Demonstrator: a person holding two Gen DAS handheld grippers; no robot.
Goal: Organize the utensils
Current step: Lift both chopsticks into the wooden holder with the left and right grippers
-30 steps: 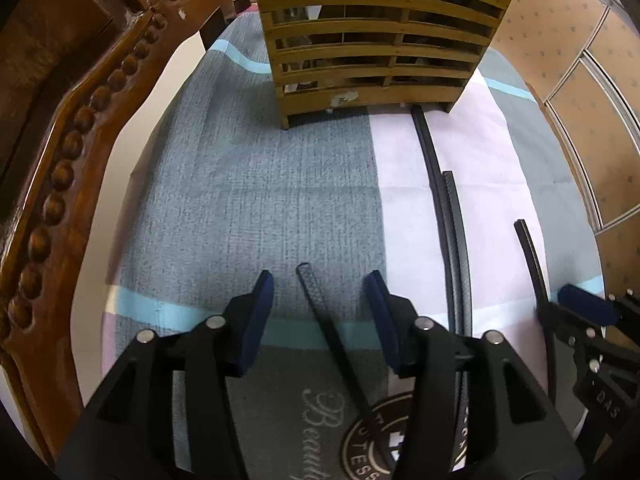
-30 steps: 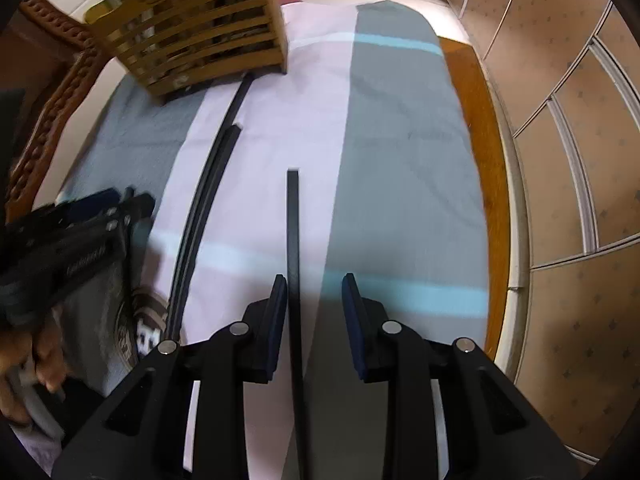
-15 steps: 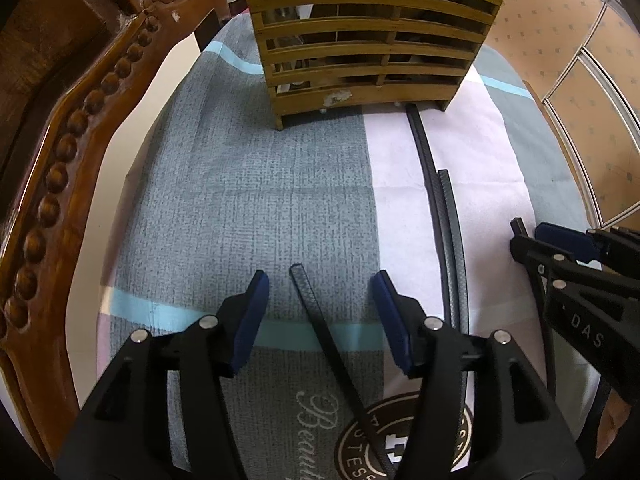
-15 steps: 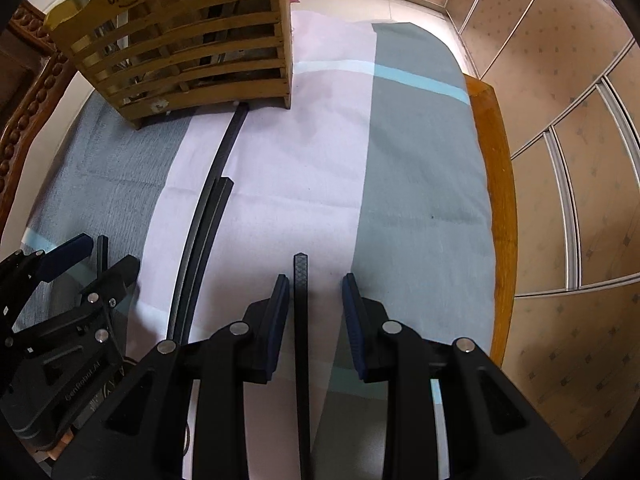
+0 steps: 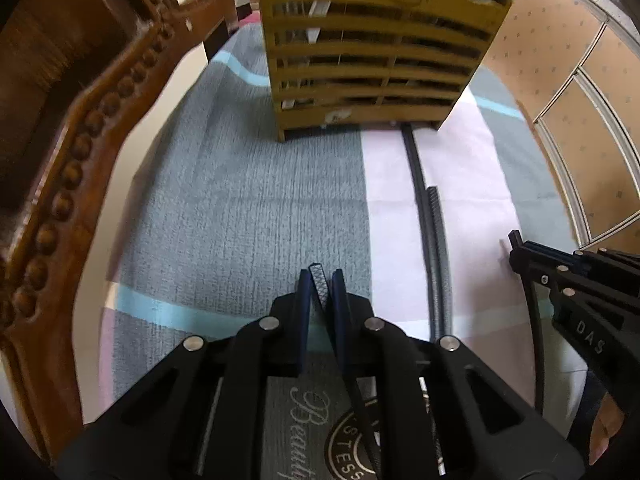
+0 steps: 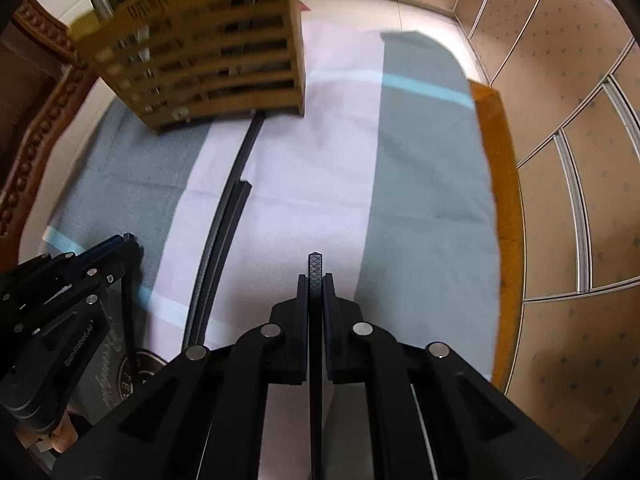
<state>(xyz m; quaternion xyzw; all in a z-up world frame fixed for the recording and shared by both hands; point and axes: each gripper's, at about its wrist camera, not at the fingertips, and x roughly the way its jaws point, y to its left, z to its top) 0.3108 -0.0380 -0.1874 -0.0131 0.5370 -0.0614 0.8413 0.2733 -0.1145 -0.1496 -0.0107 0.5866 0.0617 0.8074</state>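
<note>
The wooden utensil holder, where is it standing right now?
The wooden utensil holder stands at the far end of the striped cloth, ahead of both grippers; one of the loose black chopsticks reaches its base.

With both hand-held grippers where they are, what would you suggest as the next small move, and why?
Probably lift both. The left hand-held gripper and right hand-held gripper have just closed, each on a black chopstick, and the wooden holder stands ahead.
</note>
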